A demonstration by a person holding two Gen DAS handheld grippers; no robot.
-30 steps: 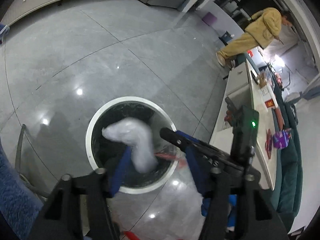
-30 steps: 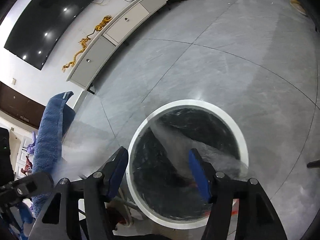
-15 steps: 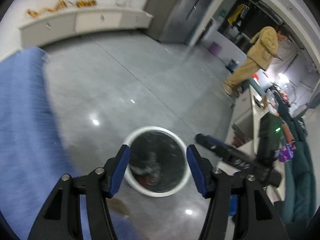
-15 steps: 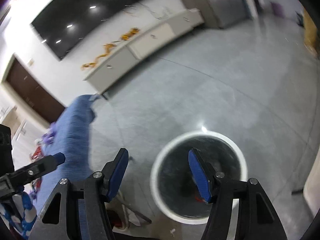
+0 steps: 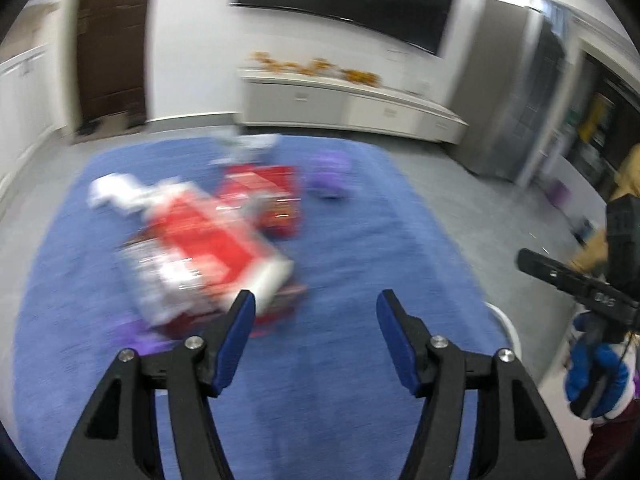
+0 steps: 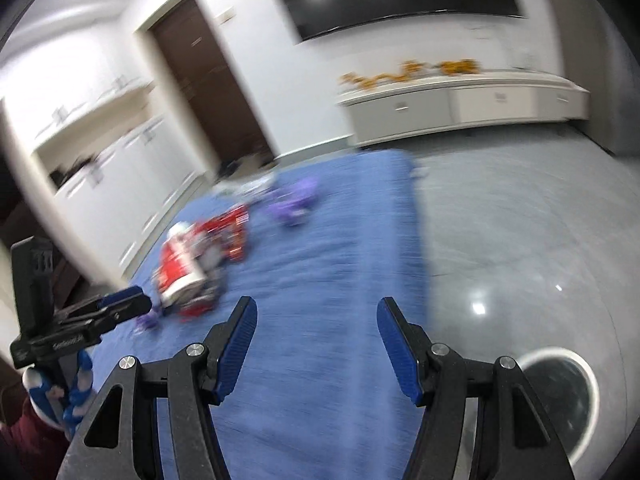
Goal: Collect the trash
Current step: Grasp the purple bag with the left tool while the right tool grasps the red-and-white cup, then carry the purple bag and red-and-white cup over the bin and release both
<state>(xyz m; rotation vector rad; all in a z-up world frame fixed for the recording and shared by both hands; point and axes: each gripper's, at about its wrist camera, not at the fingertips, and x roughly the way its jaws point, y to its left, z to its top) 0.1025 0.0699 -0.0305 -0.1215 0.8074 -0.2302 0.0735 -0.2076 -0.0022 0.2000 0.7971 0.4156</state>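
A: Logging the layout, largest first. Blue rug [image 5: 360, 240] is filling most of both views; grey floor [image 6: 520, 220] is lying to its right, with the white-rimmed bin [image 6: 560, 396] standing on that floor, just off the rug's right edge, low in the right wrist view.

B: And the trash?

A: Trash pile [image 5: 208, 256] is sitting on the rug, ahead and to the left of both grippers. Red-and-white packet [image 5: 200, 240] is the biggest piece; its long axis appears to be running diagonally, far-left to near-right. Purple wrapper [image 5: 328, 172] is lying farther back, apart from the pile. Heavy blur, so finer detail is not readable.

B: Which gripper is nearer?

A: Left gripper [image 5: 316, 316], by my reading: its left finger is overlapping the packet's near corner in its own view. Right gripper [image 6: 316, 320] is well apart from the pile, with bare rug between its fingers.

B: States?

A: Both are standing with fingers spread wide, holding nothing. Both are pointing forward and slightly down over the rug.
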